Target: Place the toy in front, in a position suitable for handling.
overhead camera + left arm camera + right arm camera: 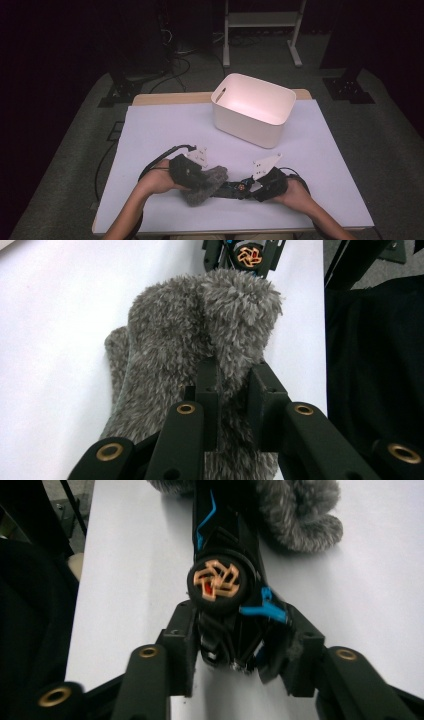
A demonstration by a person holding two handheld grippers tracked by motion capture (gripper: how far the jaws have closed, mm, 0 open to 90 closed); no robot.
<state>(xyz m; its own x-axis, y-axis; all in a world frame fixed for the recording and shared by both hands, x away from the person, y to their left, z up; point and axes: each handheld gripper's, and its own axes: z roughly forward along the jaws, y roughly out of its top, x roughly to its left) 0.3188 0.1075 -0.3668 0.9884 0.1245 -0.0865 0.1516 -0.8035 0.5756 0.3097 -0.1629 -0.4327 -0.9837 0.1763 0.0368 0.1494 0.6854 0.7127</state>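
Note:
A grey fuzzy cover (212, 176) (175, 340) lies near the table's front edge, pulled partly over one end of a black device (234, 189) (222, 530) with blue trim. My left gripper (201, 181) (234, 377) comes in from the left, and its jaws are shut on a fold of the fuzzy cover. From the right, my right gripper (251, 187) (235, 645) is shut on the device's other end, just behind its round orange-patterned cap (217, 582) (248, 255). The far part of the device is hidden inside the cover (300, 510).
A white plastic bin (252, 107) stands at the back middle of the white table (160, 130), its opening upward. A person's forearms come in from the bottom edge. Black stands and cables sit on the floor beyond the table.

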